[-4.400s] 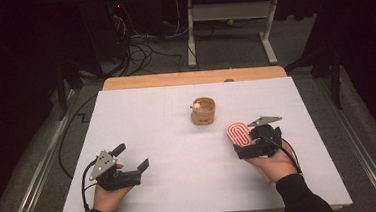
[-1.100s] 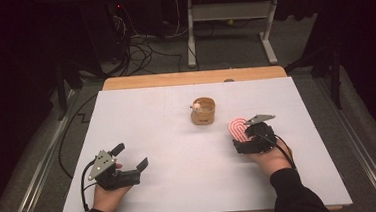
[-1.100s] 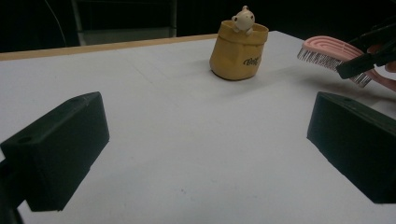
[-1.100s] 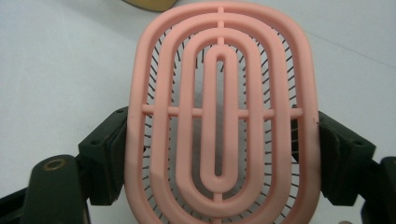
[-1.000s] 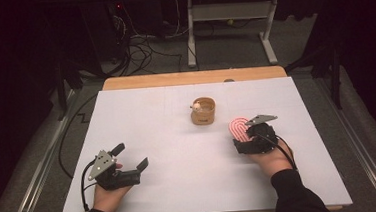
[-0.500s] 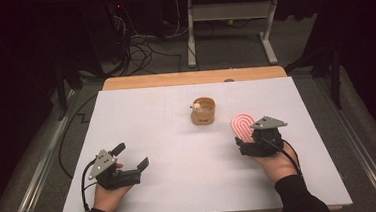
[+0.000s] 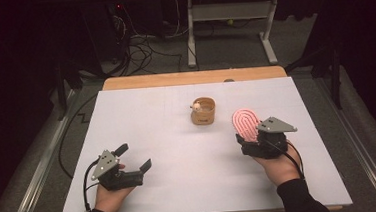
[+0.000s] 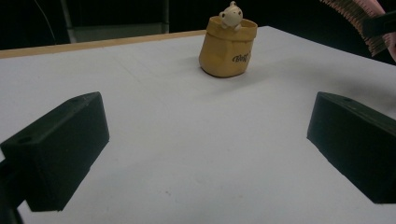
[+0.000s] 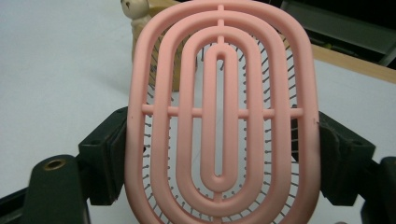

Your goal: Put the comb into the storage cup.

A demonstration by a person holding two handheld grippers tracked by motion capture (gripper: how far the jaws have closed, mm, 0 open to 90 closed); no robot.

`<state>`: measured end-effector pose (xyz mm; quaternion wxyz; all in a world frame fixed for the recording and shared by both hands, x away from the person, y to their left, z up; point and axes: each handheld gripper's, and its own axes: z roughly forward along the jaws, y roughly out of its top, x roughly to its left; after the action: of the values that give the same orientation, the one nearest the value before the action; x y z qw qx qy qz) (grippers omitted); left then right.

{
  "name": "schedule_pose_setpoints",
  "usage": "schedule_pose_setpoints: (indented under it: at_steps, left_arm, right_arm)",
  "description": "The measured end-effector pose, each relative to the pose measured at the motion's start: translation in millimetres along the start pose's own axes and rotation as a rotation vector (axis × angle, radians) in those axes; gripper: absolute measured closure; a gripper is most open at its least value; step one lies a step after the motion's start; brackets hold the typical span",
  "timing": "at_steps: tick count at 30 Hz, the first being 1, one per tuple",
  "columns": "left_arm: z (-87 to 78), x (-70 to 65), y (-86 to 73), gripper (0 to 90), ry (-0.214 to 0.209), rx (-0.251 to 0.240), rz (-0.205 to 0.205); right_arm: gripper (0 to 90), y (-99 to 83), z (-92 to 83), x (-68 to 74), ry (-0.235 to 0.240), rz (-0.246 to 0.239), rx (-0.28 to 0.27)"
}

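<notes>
Right gripper (image 7: 251, 142) grips pink brush (image 7: 246, 124) upright above table (image 7: 181, 186).

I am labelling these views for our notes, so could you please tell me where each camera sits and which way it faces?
High view: above the table's near side, looking forward and down; both forearms enter below.
Left gripper view: rides the left gripper, facing the yellow cup between open jaws.
Right gripper view: rides the right gripper, jaws clamping the pink brush.
All share the cup.
</notes>
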<state>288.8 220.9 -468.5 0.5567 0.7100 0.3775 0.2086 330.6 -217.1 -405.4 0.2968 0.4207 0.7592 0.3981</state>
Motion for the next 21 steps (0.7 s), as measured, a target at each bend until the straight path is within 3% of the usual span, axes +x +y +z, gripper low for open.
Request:
schedule_pose_setpoints:
  at_steps: [9, 13, 21]
  left_arm:
    - [-0.3, -2.6, 2.7, 0.0, -0.015, 0.001, -0.013]
    - [0.3, -5.4, 4.4, 0.0, -0.011, 0.001, 0.004]
    - [0.7, -4.7, 4.1, 0.0, -0.017, 0.006, -0.002]
  right_arm:
    - [20.5, 3.0, -7.6, 7.9, 0.014, -0.012, -0.097]
    - [20.5, 4.9, -7.3, 12.1, 0.02, -0.029, -0.12]
    - [20.5, 11.1, -5.4, 20.5, 0.027, -0.05, -0.148]
